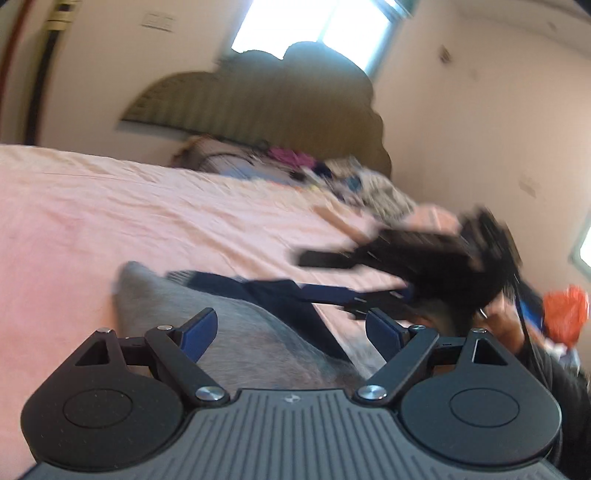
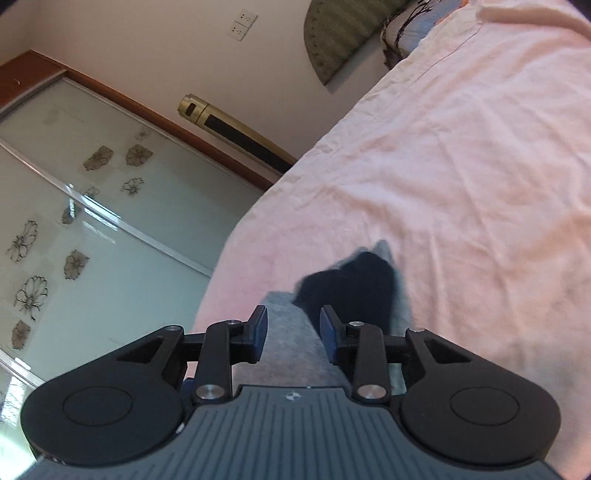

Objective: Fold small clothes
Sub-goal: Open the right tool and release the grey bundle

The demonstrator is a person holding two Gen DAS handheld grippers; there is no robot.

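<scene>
The grey garment (image 1: 221, 332) lies on the pink bedsheet (image 1: 110, 221), low in the left wrist frame, with a dark navy part (image 1: 273, 291) across its upper edge. In the right wrist view the same grey cloth (image 2: 291, 354) sits at lower centre, its dark part (image 2: 351, 284) just above the fingers.

In the left wrist view, the far left of the frame is bare pink sheet. At lower centre the left gripper (image 1: 291, 328) has its fingers spread wide, nothing between the blue pads, with the grey cloth beneath them. Above centre a padded headboard (image 1: 258, 99) stands under a bright window (image 1: 314, 26). Right of centre, a pile of mixed clothes (image 1: 354, 184) lies near the head of the bed. Further right, blurred, the right gripper (image 1: 369, 291) reaches across the dark part, with a hand (image 1: 506, 325) behind it.

In the right wrist view, a sliding door with flower prints (image 2: 74, 221) fills the left. At lower centre the right gripper (image 2: 293, 328) has its fingers partly apart; the grey cloth shows in the gap, and neither pad presses on it. The sheet (image 2: 461, 166) fills the right.
</scene>
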